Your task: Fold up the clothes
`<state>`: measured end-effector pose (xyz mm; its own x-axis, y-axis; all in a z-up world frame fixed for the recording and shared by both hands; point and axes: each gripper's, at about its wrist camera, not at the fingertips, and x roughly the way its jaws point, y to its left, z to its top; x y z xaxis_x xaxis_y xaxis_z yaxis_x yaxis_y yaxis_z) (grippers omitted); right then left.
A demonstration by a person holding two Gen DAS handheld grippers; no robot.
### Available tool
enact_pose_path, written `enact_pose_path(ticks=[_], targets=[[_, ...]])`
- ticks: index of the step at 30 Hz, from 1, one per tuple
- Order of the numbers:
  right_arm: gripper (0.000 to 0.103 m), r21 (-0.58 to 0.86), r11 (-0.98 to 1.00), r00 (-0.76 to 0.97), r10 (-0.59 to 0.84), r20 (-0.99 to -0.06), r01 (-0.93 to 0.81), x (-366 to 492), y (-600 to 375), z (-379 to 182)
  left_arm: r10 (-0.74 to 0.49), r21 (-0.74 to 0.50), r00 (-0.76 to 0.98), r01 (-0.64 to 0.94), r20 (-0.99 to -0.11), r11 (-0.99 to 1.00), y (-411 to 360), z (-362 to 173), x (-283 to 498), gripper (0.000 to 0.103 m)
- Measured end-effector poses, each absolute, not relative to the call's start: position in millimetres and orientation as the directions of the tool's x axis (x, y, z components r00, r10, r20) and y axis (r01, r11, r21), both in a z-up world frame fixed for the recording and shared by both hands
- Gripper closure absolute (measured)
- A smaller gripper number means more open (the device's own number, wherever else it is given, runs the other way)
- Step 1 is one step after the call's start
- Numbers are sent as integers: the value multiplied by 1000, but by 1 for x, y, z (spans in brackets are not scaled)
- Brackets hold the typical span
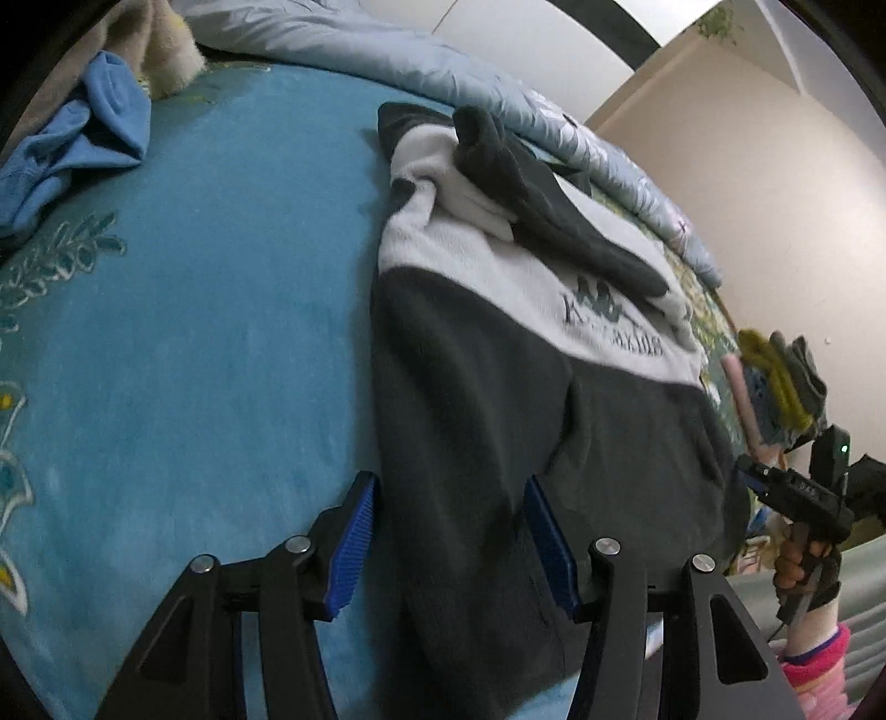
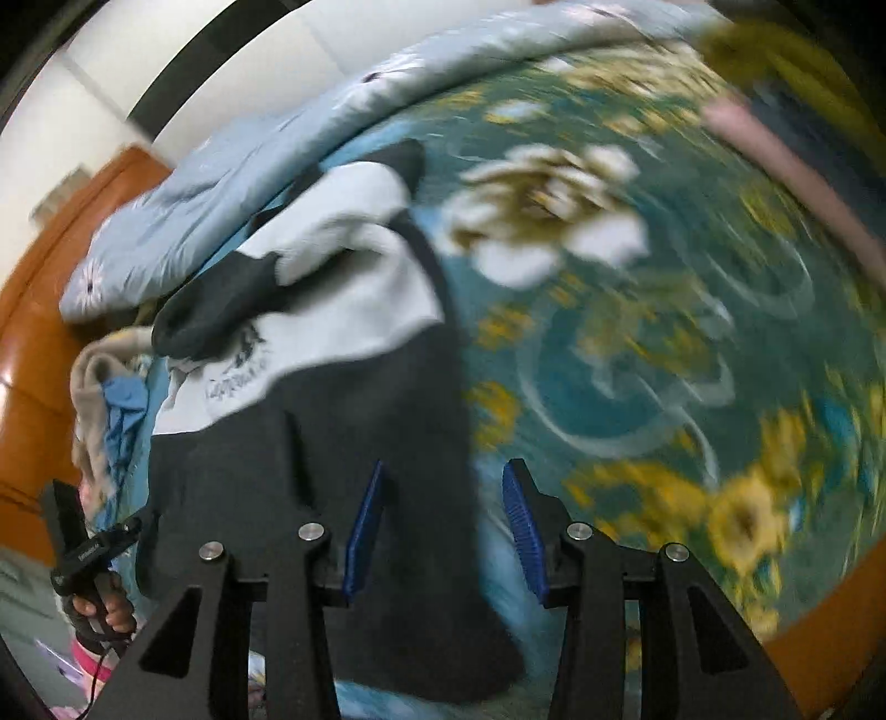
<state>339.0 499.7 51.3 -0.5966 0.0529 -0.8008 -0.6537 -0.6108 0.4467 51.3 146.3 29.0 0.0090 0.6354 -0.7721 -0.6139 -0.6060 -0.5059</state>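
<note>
A dark grey and white fleece top (image 1: pixel 498 387) lies on a blue patterned bed cover (image 1: pixel 194 360), its sleeves folded in over the white chest. My left gripper (image 1: pixel 451 493) is open, its blue pads straddling the top's left bottom edge. In the right wrist view the same top (image 2: pixel 354 399) lies left of centre. My right gripper (image 2: pixel 443 487) is open over the top's right bottom edge. The right wrist view is blurred by motion. The right gripper (image 1: pixel 797 498) also shows at the right of the left wrist view, and the left gripper (image 2: pixel 88 548) at the lower left of the right wrist view.
A light blue quilt (image 1: pixel 443 66) is bunched along the far side of the bed. A blue garment (image 1: pixel 83 144) and a beige one (image 1: pixel 166 50) lie at the far left. A yellow and grey pile (image 1: pixel 786 382) sits at the right. Orange wood (image 2: pixel 33 310) borders the bed.
</note>
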Motion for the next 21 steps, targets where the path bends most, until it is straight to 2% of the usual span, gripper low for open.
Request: enact_pose_path(ticks=[5, 9, 13, 15, 17, 19, 21], targets=[[56, 552, -549, -668, 15, -744, -627, 373, 502, 29, 631, -545, 88, -604, -771, -581, 132, 26, 68, 45], [56, 654, -549, -737, -98, -669, -521, 364, 490, 22, 655, -595, 126, -568, -745, -569, 122, 24, 75, 45], [54, 666, -577, -756, -122, -643, -474, 361, 480, 22, 681, -645, 169, -539, -712, -542, 119, 24, 78, 45], [55, 706, -560, -787, -145, -599, -434, 366, 480, 24, 695, -676, 203, -525, -690, -517, 119, 22, 79, 47], [65, 728, -552, -812, -146, -565, -407, 371, 480, 27, 722, -712, 213, -486, -658, -506, 117, 18, 76, 47], [83, 738, -543, -822, -143, -552, -401, 376, 481, 28, 752, -752, 220, -436, -621, -494, 114, 12, 71, 48], [94, 733, -538, -814, -138, -564, -416, 379, 483, 28, 770, -777, 223, -394, -599, -491, 108, 8, 66, 59]])
